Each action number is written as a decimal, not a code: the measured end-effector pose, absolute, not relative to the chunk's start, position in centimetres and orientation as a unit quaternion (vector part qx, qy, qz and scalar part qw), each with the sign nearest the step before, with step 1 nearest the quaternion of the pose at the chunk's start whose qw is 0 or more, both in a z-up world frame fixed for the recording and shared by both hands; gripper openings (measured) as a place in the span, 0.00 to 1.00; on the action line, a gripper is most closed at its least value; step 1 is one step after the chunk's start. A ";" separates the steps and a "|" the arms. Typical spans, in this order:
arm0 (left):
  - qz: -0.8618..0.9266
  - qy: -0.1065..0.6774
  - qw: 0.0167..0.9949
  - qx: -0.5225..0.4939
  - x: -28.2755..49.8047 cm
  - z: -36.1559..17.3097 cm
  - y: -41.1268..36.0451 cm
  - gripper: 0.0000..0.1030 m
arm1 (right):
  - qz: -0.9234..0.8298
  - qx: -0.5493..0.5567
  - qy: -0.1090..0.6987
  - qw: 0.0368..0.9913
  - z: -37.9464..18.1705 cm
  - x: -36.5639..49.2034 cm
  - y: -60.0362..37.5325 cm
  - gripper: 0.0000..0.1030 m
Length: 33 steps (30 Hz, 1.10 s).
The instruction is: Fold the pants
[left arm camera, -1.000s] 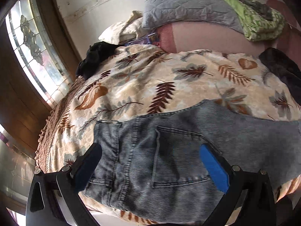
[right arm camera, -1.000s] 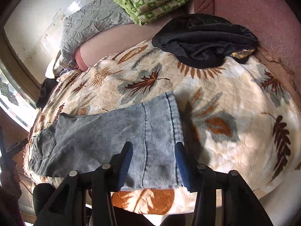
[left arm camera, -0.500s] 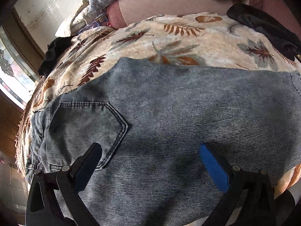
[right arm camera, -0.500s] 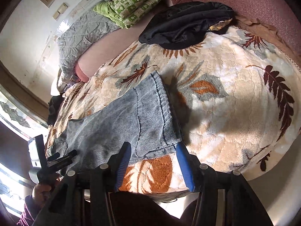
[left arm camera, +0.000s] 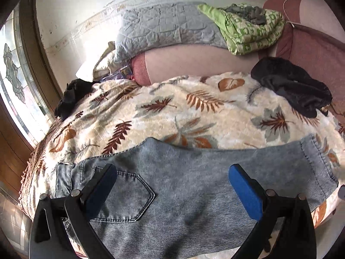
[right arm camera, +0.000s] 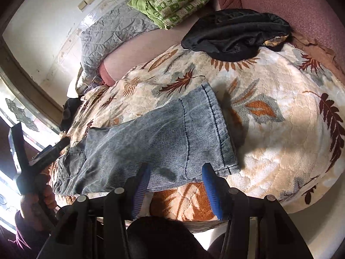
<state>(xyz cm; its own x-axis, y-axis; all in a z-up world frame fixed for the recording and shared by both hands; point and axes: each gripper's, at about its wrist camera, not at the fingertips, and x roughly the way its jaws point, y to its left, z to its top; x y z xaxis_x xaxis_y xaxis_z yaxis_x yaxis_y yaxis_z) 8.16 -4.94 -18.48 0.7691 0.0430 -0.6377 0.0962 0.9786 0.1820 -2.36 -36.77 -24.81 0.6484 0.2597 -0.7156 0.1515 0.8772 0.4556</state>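
While a bed [left arm camera: 226, 116] fills most of both views, its top is covered by a cream plush blanket [right arm camera: 280, 99] printed with brown, orange and grey leaves. Along the far edge of the bed lies a long pink bolster [left arm camera: 194, 62], and on it rest a grey quilted pillow [left arm camera: 163, 26] and a folded green patterned quilt [left arm camera: 250, 32]. A stained-glass window [left arm camera: 13, 73] in a wooden frame stands to the left.

The pants [right arm camera: 151, 144], faded blue denim, lie flat across the near part of the blanket, folded lengthwise so one leg covers the other. The waist and a stitched back pocket [left arm camera: 127, 196] point towards the window side; the hem [right arm camera: 217, 129] points the other way. The near edge of the pants lies close to the bed's edge.

A crumpled black garment [right arm camera: 235, 32] sits on the far right of the blanket, well apart from the pants. A smaller dark bundle [left arm camera: 71, 95] lies at the far left, near the window.

The left hand-held gripper [left arm camera: 172, 183] hovers over the seat of the pants, its blue-padded fingers spread wide apart with nothing between them. In the right wrist view it shows at the left edge, held in a person's hand [right arm camera: 41, 200] with a dark red sleeve.

The right hand-held gripper [right arm camera: 174, 179] sits at the near edge of the pants' lower leg, jaws partly apart and gripping nothing.
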 end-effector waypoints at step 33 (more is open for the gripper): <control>-0.032 0.344 0.935 0.081 4.7 -17.7 -3.8 1.00 | 0.027 0.212 0.401 0.891 -22.5 -2.4 -34.4 0.66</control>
<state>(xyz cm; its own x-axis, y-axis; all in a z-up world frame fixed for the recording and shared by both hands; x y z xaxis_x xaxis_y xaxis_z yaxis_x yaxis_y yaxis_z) 4.73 -3.84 -17.73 0.7614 -0.0051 -0.6483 0.1159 0.9849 0.1283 -2.42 -34.36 -22.48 0.6764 0.2190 -0.7033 0.1217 0.9084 0.3999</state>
